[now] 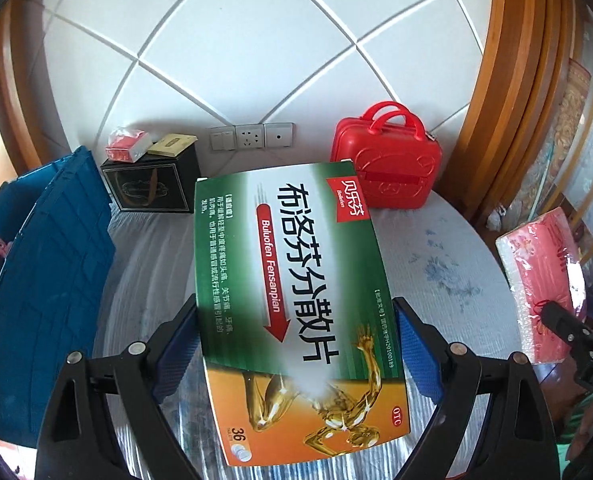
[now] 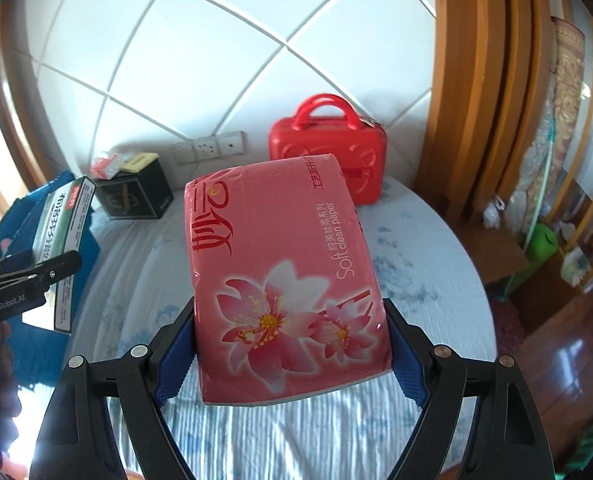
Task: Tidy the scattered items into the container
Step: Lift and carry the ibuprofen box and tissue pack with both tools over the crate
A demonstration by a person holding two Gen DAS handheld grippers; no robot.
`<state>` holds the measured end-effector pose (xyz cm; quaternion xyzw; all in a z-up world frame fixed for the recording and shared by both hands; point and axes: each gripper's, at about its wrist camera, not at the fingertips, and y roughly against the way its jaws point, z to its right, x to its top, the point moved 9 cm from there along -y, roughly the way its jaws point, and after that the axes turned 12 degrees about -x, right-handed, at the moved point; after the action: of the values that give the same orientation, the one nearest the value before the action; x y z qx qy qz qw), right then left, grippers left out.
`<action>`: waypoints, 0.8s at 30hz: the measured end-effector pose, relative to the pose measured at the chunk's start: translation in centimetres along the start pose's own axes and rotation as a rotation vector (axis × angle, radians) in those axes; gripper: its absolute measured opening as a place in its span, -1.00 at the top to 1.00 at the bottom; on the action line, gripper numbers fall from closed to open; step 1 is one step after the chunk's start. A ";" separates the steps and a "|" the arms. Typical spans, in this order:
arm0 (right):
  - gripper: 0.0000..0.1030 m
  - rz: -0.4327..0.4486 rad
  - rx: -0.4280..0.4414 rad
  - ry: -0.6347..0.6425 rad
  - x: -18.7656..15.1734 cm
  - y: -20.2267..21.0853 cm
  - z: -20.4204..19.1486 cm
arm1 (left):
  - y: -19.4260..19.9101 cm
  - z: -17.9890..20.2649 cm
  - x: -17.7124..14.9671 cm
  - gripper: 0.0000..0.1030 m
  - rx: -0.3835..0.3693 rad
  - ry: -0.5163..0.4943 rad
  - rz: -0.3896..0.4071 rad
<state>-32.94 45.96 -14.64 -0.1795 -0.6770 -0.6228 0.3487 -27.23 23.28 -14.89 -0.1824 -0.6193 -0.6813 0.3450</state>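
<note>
Far left, blue bin by the surface edge. My left gripper has jaws clamped on the medicine box, held up over the cloth. Red case far centre w/ black box to its left. Right gripper jaws grip the tissue pack, also off the surface.

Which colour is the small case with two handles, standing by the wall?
The case is plain red, handles included; it shows best in the right wrist view.
</note>
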 end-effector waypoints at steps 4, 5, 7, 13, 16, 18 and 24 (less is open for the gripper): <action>-0.63 0.006 0.029 0.009 0.1 0.8 -1.2 | 1.2 -0.4 -0.1 -0.76 0.000 0.009 -0.008; -0.63 0.010 0.033 0.013 0.1 1.1 -1.6 | 1.6 -0.6 0.0 -0.76 0.001 0.011 0.000; -0.63 0.026 0.036 0.040 0.1 1.8 -2.7 | 2.5 -1.0 0.4 -0.76 -0.007 0.024 0.025; -0.63 0.048 0.045 0.081 0.5 3.3 -6.5 | 4.5 -4.0 1.1 -0.76 -0.028 0.036 0.053; -0.63 0.067 0.043 0.088 1.0 4.2 -9.3 | 5.8 -6.6 1.6 -0.76 -0.059 0.038 0.065; -0.63 0.080 0.045 0.085 1.5 4.8 -11.8 | 6.8 -8.8 2.1 -0.76 -0.063 0.025 0.069; -0.63 0.102 0.054 0.092 2.5 6.8 -20.1 | 9.3 -15.3 2.8 -0.76 -0.094 0.003 0.062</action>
<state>-25.07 27.13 -8.40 -0.1754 -0.6667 -0.5935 0.4154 -20.02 7.83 -8.87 -0.2163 -0.5802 -0.6987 0.3582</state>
